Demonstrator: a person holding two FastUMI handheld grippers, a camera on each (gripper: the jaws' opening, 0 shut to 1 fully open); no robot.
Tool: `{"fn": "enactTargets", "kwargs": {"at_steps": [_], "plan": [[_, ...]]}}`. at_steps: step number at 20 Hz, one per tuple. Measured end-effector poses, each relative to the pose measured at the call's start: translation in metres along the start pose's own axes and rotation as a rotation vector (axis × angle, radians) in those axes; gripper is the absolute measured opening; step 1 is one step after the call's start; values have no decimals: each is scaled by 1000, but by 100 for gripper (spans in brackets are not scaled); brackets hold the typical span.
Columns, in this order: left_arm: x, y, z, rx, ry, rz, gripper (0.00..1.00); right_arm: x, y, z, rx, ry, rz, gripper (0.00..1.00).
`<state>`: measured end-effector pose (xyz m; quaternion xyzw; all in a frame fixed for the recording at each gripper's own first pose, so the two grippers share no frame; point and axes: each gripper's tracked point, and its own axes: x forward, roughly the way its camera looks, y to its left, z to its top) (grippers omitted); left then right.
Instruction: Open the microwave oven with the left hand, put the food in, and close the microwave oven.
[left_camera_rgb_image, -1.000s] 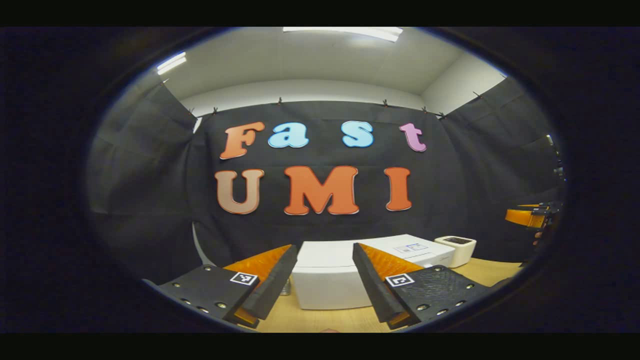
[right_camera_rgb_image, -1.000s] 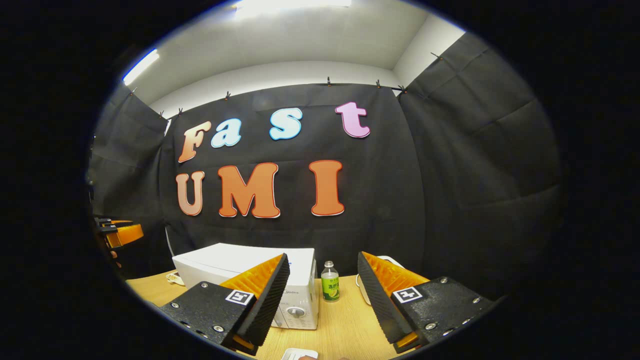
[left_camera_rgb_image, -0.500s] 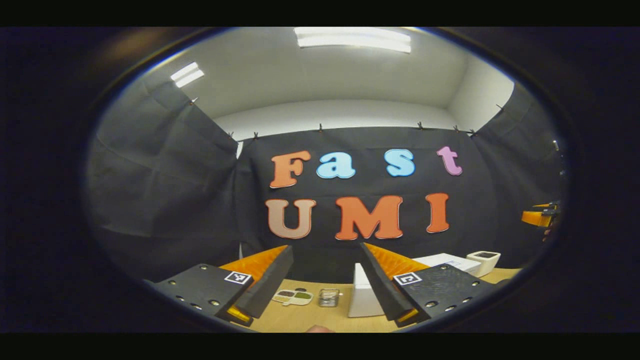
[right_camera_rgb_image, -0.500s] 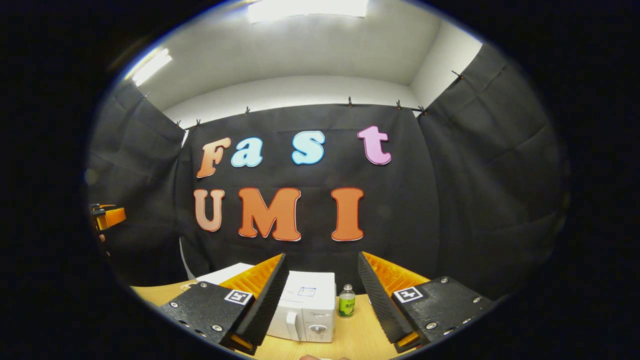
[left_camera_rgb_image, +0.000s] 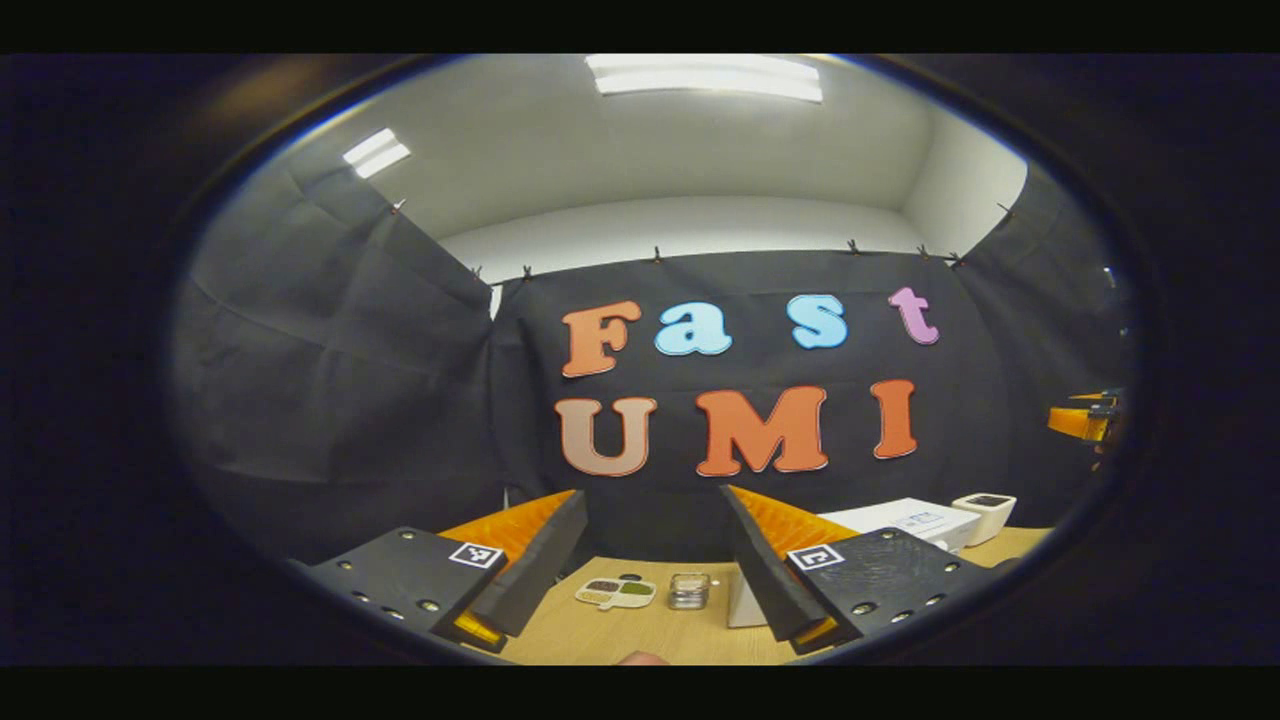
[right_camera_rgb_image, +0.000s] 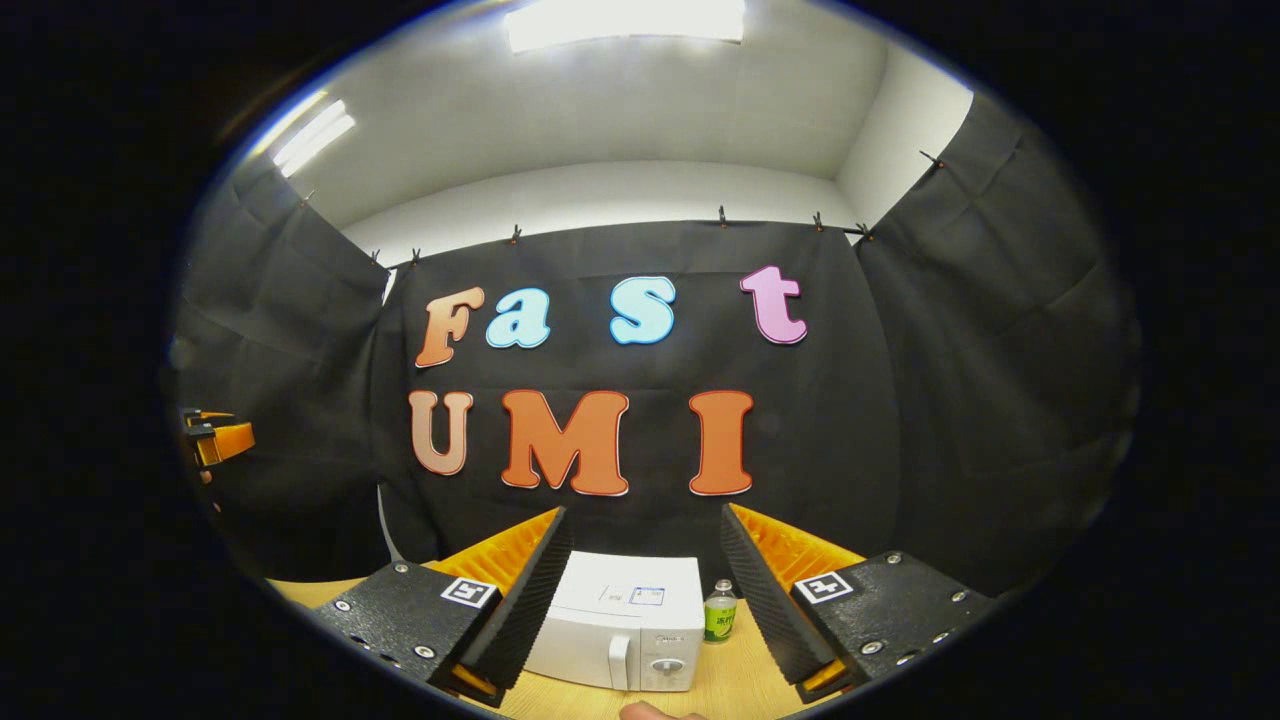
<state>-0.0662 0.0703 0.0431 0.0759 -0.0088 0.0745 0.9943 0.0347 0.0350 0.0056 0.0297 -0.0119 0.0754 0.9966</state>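
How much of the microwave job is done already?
Nothing looks done yet. The microwave sits on the table with its door shut. Both the left gripper and the right gripper hang open and hold nothing. A small divided tray of food lies on the table, untouched. Opening the door, putting the food in and closing it are all left to do.

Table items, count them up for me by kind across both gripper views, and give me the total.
Microwave oven: 1
Green-labelled bottle: 1
Divided food plate: 1
Small clear container: 1
Small white appliance with a dark top: 1
Total: 5
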Motion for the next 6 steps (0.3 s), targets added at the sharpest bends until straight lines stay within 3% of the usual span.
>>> {"fn": "enactTargets", "kwargs": {"at_steps": [6], "plan": [[3, -3, -11, 6, 17, -32, 90, 5, 14, 7, 6, -14, 27, 93]]}}
